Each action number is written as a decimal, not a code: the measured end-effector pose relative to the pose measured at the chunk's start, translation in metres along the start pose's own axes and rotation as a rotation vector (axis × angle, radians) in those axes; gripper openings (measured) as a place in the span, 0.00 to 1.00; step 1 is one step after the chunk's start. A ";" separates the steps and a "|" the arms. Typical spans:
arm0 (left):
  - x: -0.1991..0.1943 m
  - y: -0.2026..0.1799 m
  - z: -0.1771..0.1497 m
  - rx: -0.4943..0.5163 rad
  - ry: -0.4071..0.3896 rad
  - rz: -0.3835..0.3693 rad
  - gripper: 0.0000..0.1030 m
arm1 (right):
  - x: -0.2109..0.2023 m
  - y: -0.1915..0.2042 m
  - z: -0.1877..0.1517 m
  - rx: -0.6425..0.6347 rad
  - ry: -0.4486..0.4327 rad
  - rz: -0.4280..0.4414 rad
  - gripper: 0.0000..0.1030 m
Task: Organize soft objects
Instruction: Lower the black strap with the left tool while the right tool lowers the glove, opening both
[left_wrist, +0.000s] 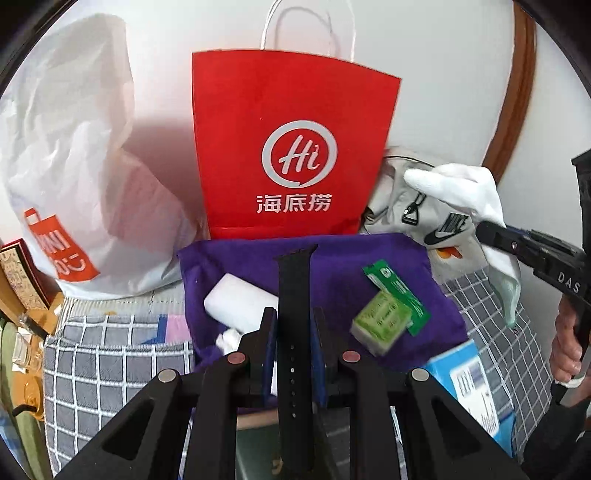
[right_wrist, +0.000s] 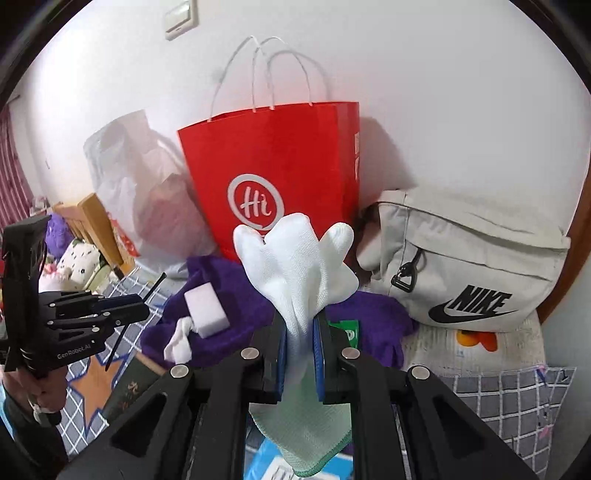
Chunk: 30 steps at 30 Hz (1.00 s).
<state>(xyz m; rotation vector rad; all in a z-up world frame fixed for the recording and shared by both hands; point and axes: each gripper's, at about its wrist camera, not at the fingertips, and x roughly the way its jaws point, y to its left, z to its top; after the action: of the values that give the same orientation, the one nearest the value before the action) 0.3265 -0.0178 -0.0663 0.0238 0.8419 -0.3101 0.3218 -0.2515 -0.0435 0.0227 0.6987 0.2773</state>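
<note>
- Left tool (left_wrist: 293, 345): my pads pinch a black watch strap (left_wrist: 295, 295), which stands up between the jaws, its row of holes on the lower part.
- Right tool (right_wrist: 300, 354): my jaws are closed on a white glove (right_wrist: 295, 266); the fingers splay up above the pads and the pale green cuff hangs below them.
- Same glove (left_wrist: 461, 188) seen from my left camera: held up at the right, in front of the grey bag.
- Purple cloth (left_wrist: 332, 258): spread on the bed below both tools.
- On the cloth: white foam block (right_wrist: 205, 308), small crumpled white scrap (right_wrist: 179, 338) just beside it, green tissue pack (left_wrist: 380, 325), green sachet (left_wrist: 397, 295) touching the pack's far side.
- Blue and white box (left_wrist: 469, 387): lies at the cloth's near right edge.
- Grey checked bedding (left_wrist: 110, 369): under and around the cloth.
- Red paper bag (left_wrist: 291, 147): upright against the wall behind the cloth, white cord handles, "Hi" logo.
- White plastic bag (left_wrist: 74, 166): left of the red bag.
- Grey Nike bag (right_wrist: 472, 266): right of the red bag, against the wall.
</note>
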 end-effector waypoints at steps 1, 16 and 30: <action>0.006 0.001 0.002 -0.006 0.004 -0.001 0.17 | 0.007 -0.003 -0.001 0.005 0.008 0.004 0.12; 0.066 0.034 -0.002 -0.083 0.075 -0.031 0.17 | 0.089 -0.027 -0.022 0.034 0.178 0.048 0.12; 0.092 0.036 -0.006 -0.118 0.108 -0.056 0.17 | 0.127 -0.025 -0.038 0.029 0.274 0.084 0.13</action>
<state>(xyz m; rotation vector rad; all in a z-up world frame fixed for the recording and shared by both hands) 0.3900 -0.0064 -0.1416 -0.0937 0.9676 -0.3137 0.3964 -0.2456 -0.1552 0.0426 0.9752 0.3549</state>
